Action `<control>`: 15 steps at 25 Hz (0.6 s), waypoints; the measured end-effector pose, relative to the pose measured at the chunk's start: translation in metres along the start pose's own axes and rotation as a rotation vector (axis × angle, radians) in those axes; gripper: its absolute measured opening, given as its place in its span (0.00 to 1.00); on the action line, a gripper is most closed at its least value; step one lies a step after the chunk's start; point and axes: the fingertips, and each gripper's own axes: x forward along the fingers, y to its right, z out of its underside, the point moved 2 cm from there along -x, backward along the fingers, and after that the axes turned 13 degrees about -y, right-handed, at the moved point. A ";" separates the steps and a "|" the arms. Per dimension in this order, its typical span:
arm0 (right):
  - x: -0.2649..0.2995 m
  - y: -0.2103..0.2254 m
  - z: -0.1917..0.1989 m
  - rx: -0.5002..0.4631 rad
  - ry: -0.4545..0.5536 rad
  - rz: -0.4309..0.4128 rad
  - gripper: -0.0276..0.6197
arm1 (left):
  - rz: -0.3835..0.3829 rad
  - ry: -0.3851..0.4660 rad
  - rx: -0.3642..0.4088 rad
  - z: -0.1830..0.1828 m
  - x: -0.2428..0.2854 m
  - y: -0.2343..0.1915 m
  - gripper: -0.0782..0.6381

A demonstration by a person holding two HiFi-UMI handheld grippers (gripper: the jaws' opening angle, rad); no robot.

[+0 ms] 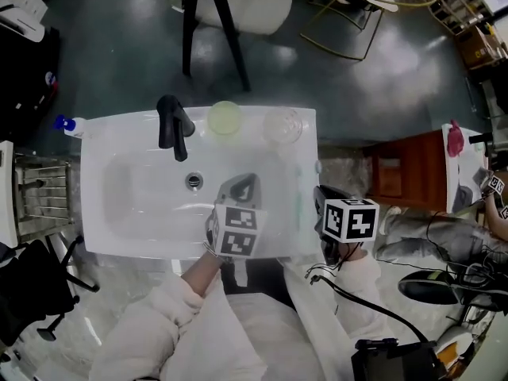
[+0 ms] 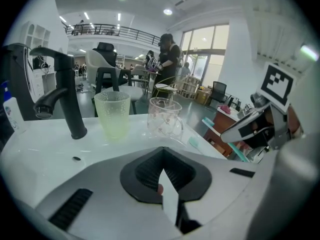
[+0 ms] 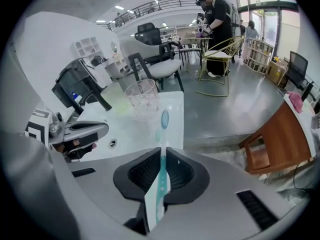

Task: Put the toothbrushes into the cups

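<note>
Fingers [image 3: 186, 176] of the right gripper [image 3: 162, 159] pinch a teal toothbrush [image 3: 163, 129] by its handle, head aimed toward the clear cup [image 3: 142, 100] at the back of the white sink counter [image 1: 119, 129]. The left gripper [image 2: 162, 170] has its fingers pressed together above the basin; a green cup [image 2: 112, 115] stands beside the clear one

The handle end of the teal toothbrush [image 3: 163, 129] was buried between the jaws of the right tool [image 3: 160, 184]. On the near side of the faucet [image 2: 65, 99], a pinkish speck [image 2: 159, 188] between the closed jaws of the left tool [image 2: 162, 176] was too small to identify.
</note>
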 end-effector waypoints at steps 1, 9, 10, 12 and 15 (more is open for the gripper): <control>-0.007 -0.002 -0.003 0.006 0.022 -0.007 0.11 | 0.002 0.011 0.003 -0.003 -0.002 0.001 0.11; -0.051 -0.030 -0.047 -0.016 0.187 -0.046 0.11 | -0.026 0.094 0.011 -0.027 -0.037 -0.006 0.11; -0.054 -0.034 -0.052 -0.024 0.200 -0.048 0.11 | -0.037 0.110 0.013 -0.030 -0.043 -0.010 0.11; -0.061 -0.043 -0.059 -0.039 0.220 -0.053 0.11 | -0.054 0.134 0.010 -0.036 -0.054 -0.016 0.11; -0.066 -0.054 -0.069 -0.059 0.245 -0.065 0.11 | -0.069 0.151 -0.002 -0.043 -0.066 -0.025 0.11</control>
